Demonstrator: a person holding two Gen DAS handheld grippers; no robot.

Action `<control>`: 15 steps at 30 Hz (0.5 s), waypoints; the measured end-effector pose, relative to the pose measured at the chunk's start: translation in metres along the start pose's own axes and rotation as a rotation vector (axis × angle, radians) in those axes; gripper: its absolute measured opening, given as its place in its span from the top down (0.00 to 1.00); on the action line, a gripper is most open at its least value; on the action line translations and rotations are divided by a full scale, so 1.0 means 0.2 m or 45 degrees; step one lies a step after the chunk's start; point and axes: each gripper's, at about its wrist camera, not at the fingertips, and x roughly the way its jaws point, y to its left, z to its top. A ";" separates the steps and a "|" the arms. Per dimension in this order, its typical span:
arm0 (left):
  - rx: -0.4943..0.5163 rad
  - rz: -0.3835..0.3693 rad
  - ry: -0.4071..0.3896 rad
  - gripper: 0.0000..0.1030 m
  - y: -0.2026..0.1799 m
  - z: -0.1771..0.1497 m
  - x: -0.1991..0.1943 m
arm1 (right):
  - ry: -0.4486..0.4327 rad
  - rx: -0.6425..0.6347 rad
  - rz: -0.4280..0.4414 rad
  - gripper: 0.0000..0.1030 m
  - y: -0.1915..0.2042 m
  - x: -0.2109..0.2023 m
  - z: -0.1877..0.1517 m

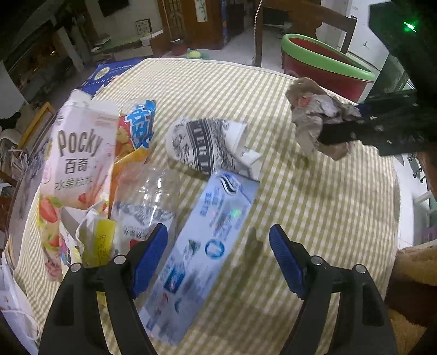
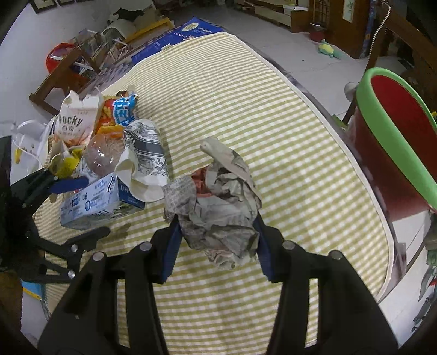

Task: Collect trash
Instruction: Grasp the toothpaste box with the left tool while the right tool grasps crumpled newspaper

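Observation:
My right gripper (image 2: 217, 234) is shut on a crumpled newspaper ball (image 2: 218, 196) and holds it above the checked tablecloth (image 2: 273, 131). The ball also shows in the left wrist view (image 1: 314, 114), at the right gripper's tip. My left gripper (image 1: 218, 259) is open, its jaws either side of a blue and white carton (image 1: 202, 245) lying flat; the carton also shows in the right wrist view (image 2: 95, 203). Nearby lie a printed paper cup (image 1: 210, 144), a Pocky box (image 1: 79, 155), a snack bag (image 1: 136, 128) and a clear plastic bottle (image 1: 144, 202).
A red bin with a green rim (image 2: 396, 142) stands beside the table on the right; it also shows in the left wrist view (image 1: 327, 60). A wooden chair (image 1: 314, 16) is behind it. A white bag (image 2: 30, 139) hangs at the table's left edge.

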 end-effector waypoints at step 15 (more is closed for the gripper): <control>-0.185 -0.141 0.093 0.58 0.09 -0.07 0.02 | -0.015 -0.026 0.044 0.52 0.05 -0.02 0.01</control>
